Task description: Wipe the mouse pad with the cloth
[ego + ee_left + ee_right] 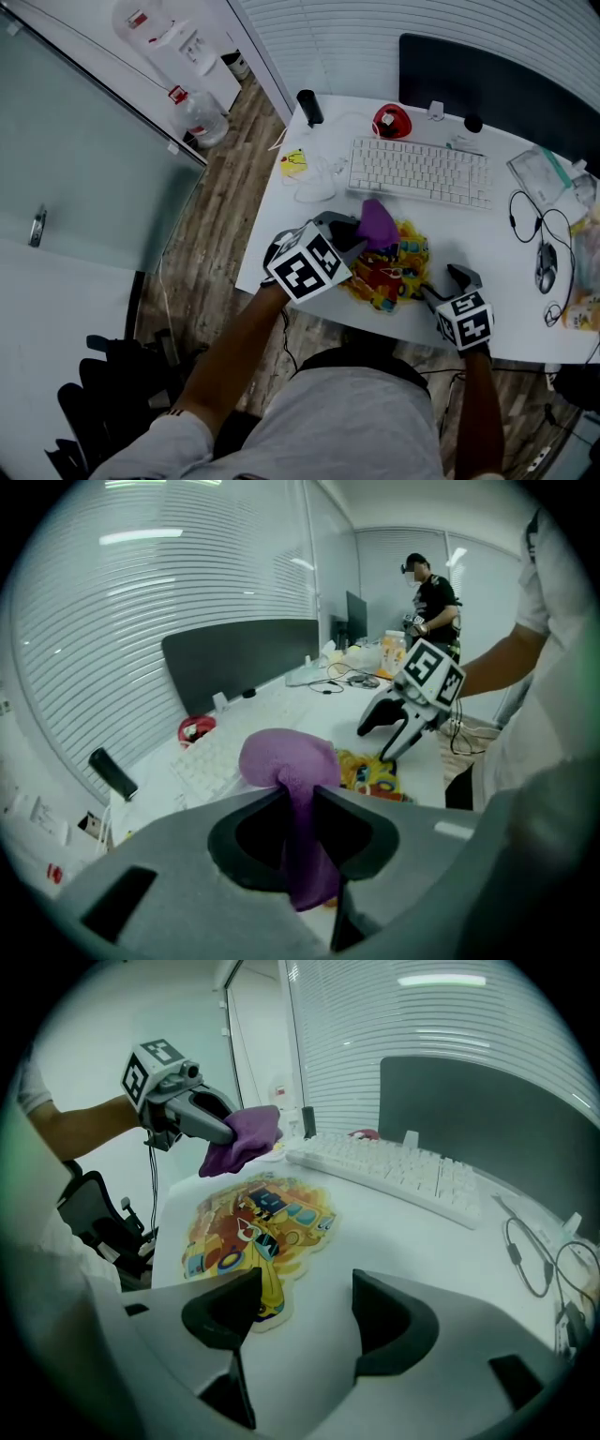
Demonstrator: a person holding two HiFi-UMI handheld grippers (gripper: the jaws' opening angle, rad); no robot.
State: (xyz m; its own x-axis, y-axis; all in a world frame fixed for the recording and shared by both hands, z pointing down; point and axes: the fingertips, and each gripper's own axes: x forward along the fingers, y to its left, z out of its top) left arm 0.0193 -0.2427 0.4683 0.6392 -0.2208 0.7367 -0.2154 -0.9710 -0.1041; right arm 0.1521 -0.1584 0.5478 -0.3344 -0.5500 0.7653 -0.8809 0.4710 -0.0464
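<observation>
A colourful yellow, bus-shaped mouse pad (392, 267) (258, 1224) (370, 776) lies flat near the white desk's front edge. My left gripper (361, 232) (298, 803) is shut on a purple cloth (379, 223) (289, 761) (242, 1138), held just above the pad's far left part. My right gripper (439, 286) (305, 1312) is open and holds nothing; it hovers at the pad's right edge, its left jaw over the pad's rim.
A white keyboard (420, 172) lies behind the pad, with a red object (392, 121) and a dark monitor (497, 84) further back. A mouse (546, 266) with cables and bags sits at the right. A person (433, 602) stands far off. The desk's front edge (309, 305) is close.
</observation>
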